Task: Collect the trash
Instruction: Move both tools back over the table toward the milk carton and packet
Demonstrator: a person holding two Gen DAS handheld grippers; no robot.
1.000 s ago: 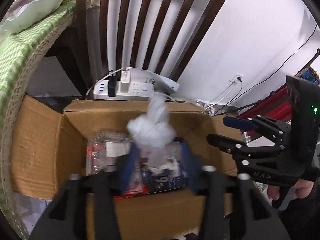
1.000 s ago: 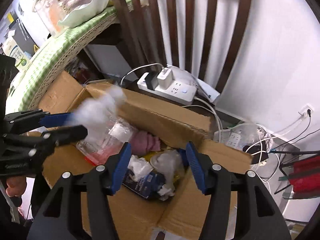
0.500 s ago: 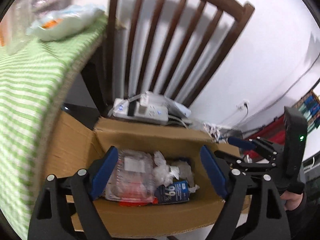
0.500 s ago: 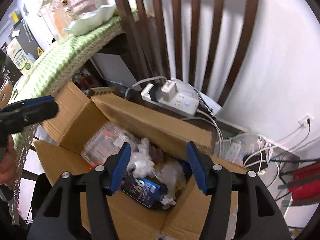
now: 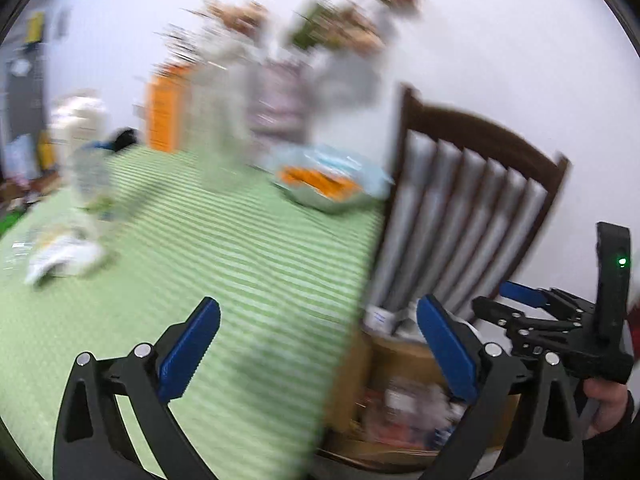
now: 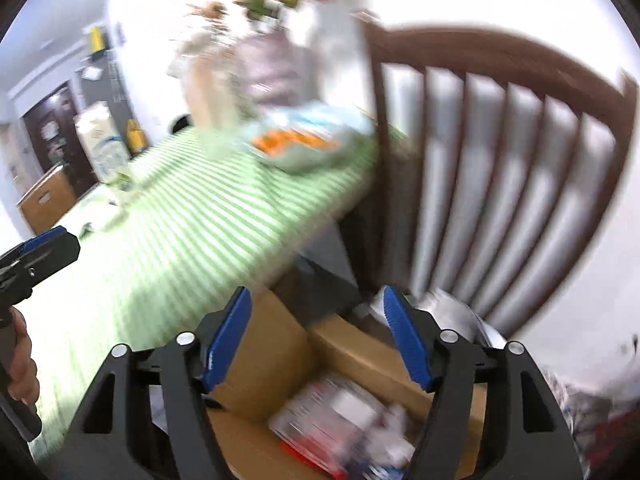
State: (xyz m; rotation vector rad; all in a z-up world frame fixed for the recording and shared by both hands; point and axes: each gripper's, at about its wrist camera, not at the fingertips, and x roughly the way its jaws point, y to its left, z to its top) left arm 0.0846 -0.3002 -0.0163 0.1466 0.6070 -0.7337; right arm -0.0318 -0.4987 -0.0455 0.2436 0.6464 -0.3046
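Tools both empty: my left tool (image 5: 318, 354) has just spread wide over green-striped tabletop (image 5: 240, 264); right tool (image 6: 316, 342), also just widening, over brown cardboard box (image 6: 360, 356).

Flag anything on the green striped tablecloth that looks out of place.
A crumpled whitish wrapper lies loose near the left edge of the green striped tablecloth, apart from the other tableware; it looks like uncollected trash. Blur hides finer detail.
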